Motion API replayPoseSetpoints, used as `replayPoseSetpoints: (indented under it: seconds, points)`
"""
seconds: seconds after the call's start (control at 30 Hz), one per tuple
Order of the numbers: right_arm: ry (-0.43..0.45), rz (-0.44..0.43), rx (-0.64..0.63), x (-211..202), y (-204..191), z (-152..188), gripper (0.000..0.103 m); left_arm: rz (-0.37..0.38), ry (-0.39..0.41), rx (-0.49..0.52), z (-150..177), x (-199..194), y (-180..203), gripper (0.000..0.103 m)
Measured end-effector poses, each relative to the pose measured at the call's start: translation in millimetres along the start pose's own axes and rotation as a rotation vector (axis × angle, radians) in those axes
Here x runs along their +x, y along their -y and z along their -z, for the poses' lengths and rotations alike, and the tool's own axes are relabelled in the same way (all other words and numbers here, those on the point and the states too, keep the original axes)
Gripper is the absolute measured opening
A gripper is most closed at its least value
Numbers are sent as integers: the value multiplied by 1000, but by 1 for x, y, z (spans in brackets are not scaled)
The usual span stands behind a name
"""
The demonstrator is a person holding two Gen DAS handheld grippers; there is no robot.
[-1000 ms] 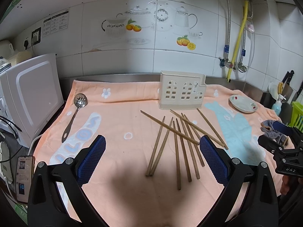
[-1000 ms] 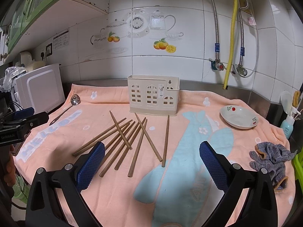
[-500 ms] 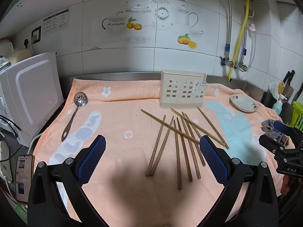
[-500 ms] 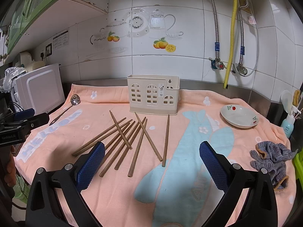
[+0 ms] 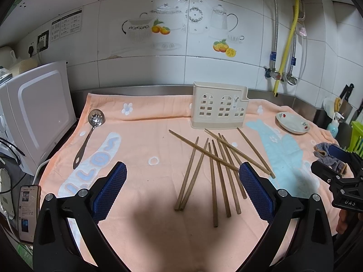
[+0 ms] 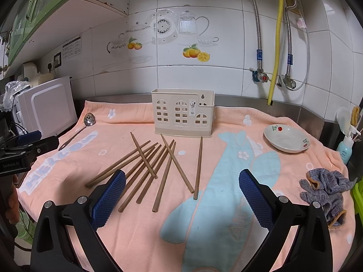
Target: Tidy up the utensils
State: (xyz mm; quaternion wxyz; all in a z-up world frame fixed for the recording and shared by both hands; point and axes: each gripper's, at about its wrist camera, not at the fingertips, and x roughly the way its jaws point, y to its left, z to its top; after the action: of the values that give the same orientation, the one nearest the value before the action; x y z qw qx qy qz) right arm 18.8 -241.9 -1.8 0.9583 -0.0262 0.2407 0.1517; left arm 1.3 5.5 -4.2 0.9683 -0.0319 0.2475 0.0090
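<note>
Several wooden chopsticks lie scattered and crossed on the peach towel, in front of a cream plastic utensil holder that stands upright at the back. They also show in the right wrist view, with the holder behind them. A metal slotted spoon lies at the towel's left; it shows in the right wrist view too. My left gripper is open and empty above the near chopstick ends. My right gripper is open and empty, hovering right of the pile.
A white dish sits at the right of the towel, a grey rag nearer the right edge. A white appliance stands left, with a phone below it. Pipes and valves hang on the tiled wall.
Both views have shifted only slightly; the chopsticks, spoon and holder lie as before. Both grippers stay open.
</note>
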Motion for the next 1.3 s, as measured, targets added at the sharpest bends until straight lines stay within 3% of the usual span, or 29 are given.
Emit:
replayPoseSetpoints:
  seconds: [1.3]
  points:
    - [8,-13,-4,-6,-6,-2,97,3,3,2,5,-8,-2,98]
